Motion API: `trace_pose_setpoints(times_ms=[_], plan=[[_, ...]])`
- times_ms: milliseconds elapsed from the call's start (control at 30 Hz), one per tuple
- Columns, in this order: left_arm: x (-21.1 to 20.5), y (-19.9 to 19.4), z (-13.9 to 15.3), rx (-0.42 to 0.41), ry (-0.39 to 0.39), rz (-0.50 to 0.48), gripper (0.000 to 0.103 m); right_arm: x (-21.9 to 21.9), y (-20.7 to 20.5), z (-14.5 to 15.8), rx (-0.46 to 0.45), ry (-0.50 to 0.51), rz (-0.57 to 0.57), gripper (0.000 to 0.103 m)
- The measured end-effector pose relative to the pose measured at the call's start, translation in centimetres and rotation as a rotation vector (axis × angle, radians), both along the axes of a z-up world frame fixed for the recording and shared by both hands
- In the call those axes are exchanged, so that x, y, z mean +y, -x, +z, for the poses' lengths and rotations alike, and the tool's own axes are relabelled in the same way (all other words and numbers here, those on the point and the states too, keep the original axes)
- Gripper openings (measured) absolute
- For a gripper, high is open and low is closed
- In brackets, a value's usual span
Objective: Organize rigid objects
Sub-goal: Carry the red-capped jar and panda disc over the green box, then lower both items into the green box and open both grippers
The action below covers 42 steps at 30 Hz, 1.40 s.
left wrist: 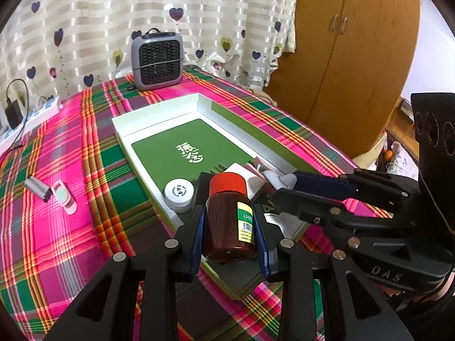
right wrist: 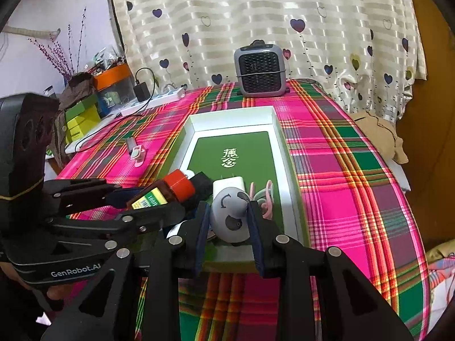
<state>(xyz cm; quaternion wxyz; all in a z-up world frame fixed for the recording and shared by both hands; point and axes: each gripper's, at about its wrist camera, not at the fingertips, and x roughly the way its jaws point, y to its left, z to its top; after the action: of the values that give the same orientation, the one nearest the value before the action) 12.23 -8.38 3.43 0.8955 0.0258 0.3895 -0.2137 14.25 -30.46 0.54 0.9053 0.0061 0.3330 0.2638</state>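
My left gripper [left wrist: 229,227] is shut on a brown pill bottle [left wrist: 227,221] with a red cap and yellow label, held over the near end of the white box [left wrist: 159,105] with the green floor; the bottle also shows in the right wrist view [right wrist: 167,190]. My right gripper [right wrist: 229,221] is shut on a grey egg-shaped panda toy [right wrist: 230,213] over the same end of the box [right wrist: 230,115]; in the left wrist view it [left wrist: 280,180] comes in from the right. In the box lie a white round jar [left wrist: 179,191], a white block [right wrist: 229,186] and a pink clip-like item [right wrist: 266,199].
On the plaid cloth left of the box lie a small silver case [left wrist: 37,189] and a pink-and-white gadget [left wrist: 65,197]. A grey fan heater [left wrist: 157,59] stands at the table's far edge. A power strip with charger [right wrist: 150,98] lies far left. A wooden wardrobe [left wrist: 349,56] stands right.
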Motion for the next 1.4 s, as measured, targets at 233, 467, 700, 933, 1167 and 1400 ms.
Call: trace_pose_setpoints(times_ms=[233,467,700,933,1167,1400], plan=[[-0.5,-0.1,-0.1,-0.002,-0.007,-0.013,0.031,-0.2,0.0,-0.2,0.009,0.013,-0.002,0.028],[-0.5,-0.2,-0.1,0.000,-0.002,-0.014,0.031,-0.3,-0.2,-0.4,0.023,0.020,-0.007,0.028],[-0.5,-0.4,-0.1,0.007,0.009,-0.017,0.031,-0.3,-0.3,-0.5,0.031,0.026,-0.014,0.029],[-0.5,-0.5,-0.1,0.016,0.023,-0.013,0.031,-0.4,0.0,-0.1,0.009,0.023,-0.014,0.029],[0.2,-0.2,0.5,0.016,0.056,-0.004,0.031,-0.4,0.5,0.5,-0.031,0.016,-0.012,0.035],[1.8,0.6,1.7,-0.020,0.079,0.014,0.031,-0.1,0.7,1.4,-0.070,0.006,-0.019,0.037]])
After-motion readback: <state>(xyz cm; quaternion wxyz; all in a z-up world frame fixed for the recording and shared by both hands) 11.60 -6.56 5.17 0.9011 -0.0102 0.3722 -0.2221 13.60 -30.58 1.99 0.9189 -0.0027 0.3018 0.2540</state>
